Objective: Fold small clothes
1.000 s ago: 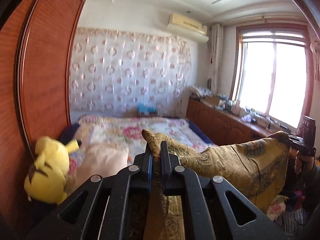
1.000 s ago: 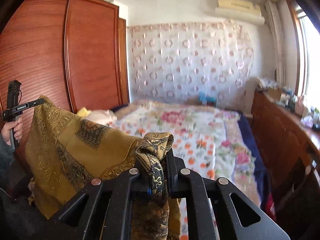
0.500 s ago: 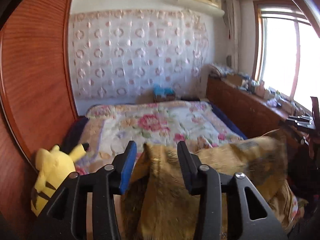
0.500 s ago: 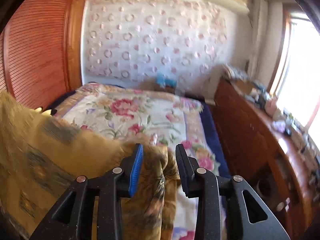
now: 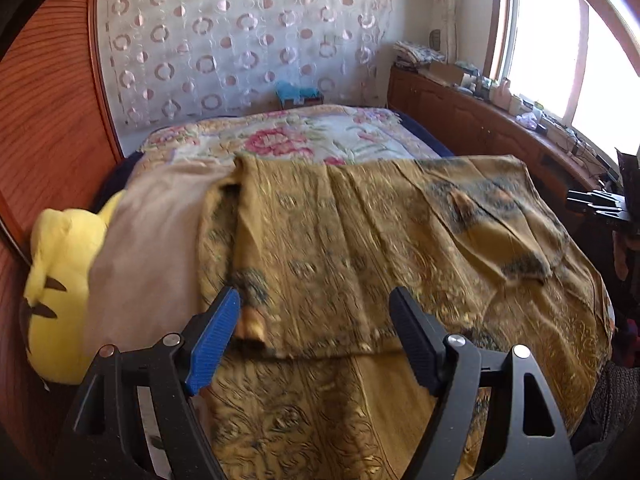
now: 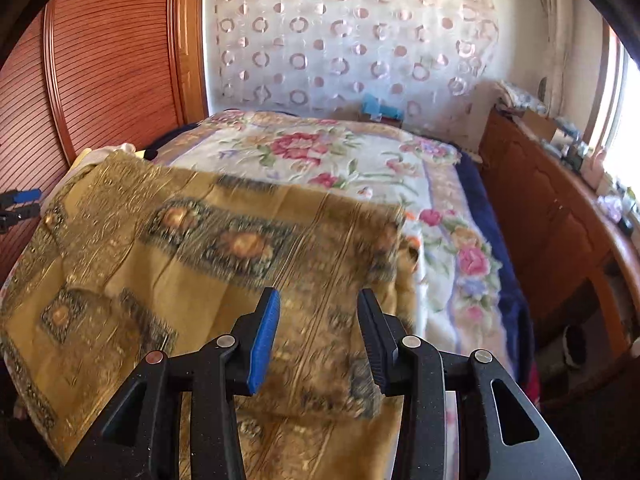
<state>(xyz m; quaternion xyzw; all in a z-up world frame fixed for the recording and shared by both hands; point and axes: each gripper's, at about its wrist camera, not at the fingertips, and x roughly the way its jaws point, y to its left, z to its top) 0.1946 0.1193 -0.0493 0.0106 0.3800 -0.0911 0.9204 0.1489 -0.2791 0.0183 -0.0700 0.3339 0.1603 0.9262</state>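
The golden patterned cloth (image 5: 360, 248) is laid folded across the floral bed (image 5: 304, 140). Both the left gripper (image 5: 314, 320) and the right gripper (image 6: 318, 320) are opening, nothing clamped. The fabric is judged light, limp and slippery; 2 corners should be pinched.

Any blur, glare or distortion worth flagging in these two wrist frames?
Left wrist view: the window is blown out white; the mustard patterned cloth is motion-smeared near the left tool; the wardrobe bows with the fisheye. Right wrist view: the cloth's pattern is streaked, while the right tool stays sharp.
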